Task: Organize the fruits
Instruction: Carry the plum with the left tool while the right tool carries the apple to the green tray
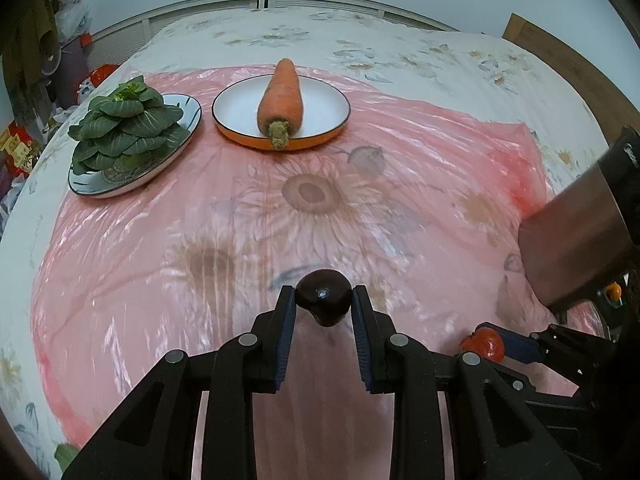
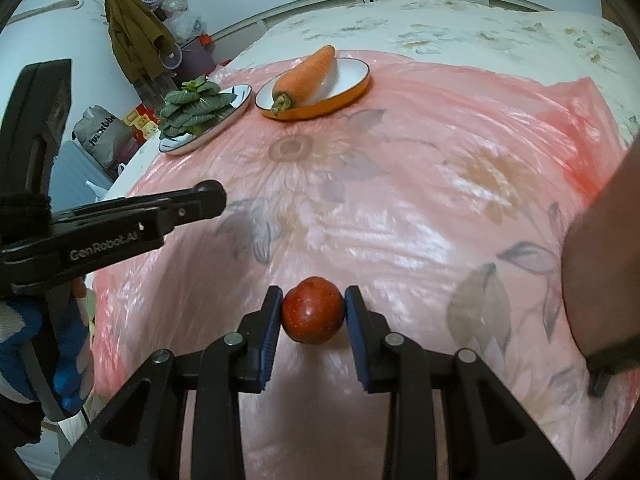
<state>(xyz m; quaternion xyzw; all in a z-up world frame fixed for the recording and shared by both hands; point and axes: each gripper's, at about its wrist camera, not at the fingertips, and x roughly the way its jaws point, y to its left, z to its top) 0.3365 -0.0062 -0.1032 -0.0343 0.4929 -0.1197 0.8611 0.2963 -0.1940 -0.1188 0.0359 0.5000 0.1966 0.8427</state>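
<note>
My left gripper [image 1: 323,304] is shut on a dark purple-brown fruit [image 1: 323,298] and holds it above the pink plastic sheet [image 1: 200,240]. My right gripper [image 2: 313,312] is shut on a red fruit [image 2: 313,310], low over the sheet; it also shows in the left wrist view [image 1: 482,344] at the lower right. A carrot [image 1: 280,100] lies on an orange-rimmed white plate [image 1: 320,112] at the back. A leafy green vegetable [image 1: 124,124] sits on a blue-patterned plate [image 1: 184,104] to its left. The left gripper's side shows in the right wrist view [image 2: 208,196].
The sheet covers a floral bedspread [image 1: 400,52]. A wooden headboard [image 1: 560,60] is at the far right. A hanging coat [image 2: 132,40], bags and boxes [image 2: 104,136] stand beyond the bed's left edge. A person's forearm [image 2: 600,260] is at the right.
</note>
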